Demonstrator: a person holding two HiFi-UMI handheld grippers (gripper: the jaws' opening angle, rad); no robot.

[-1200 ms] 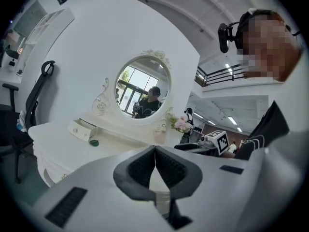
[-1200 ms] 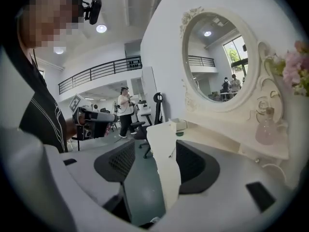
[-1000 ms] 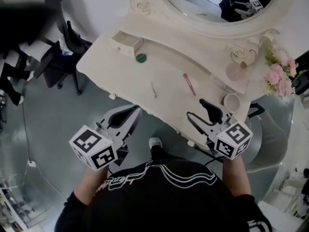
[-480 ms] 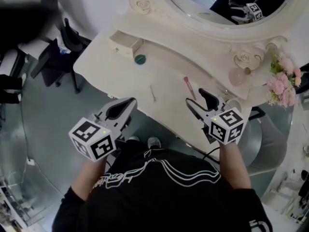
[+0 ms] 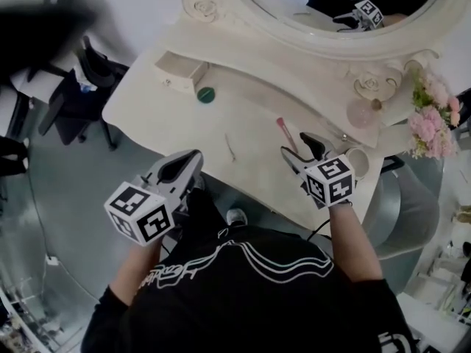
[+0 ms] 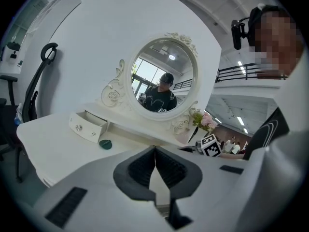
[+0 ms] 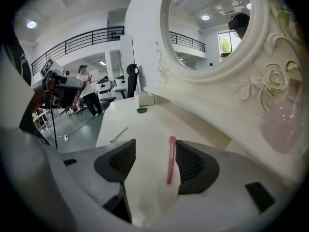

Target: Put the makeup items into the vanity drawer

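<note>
Nothing stowed yet: my right gripper point(image 5: 294, 144), jaws apart, faces the pink makeup stick point(image 5: 287, 132); left gripper point(image 5: 196, 155) closed, empty; vanity drawer point(image 5: 179, 72) open at ten o'clock.

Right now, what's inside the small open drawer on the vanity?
The drawer stands pulled out. From above, what shows of its inside looks bare; in the left gripper view its front wall covers the bottom.

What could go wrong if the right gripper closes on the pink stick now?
1. The pink stick lies flat, off-centre between the open jaws of the right gripper; closing may push it, not pinch it.
2. The open drawer sits at the far corner, green disc beside it; the drop could knock that.
</note>
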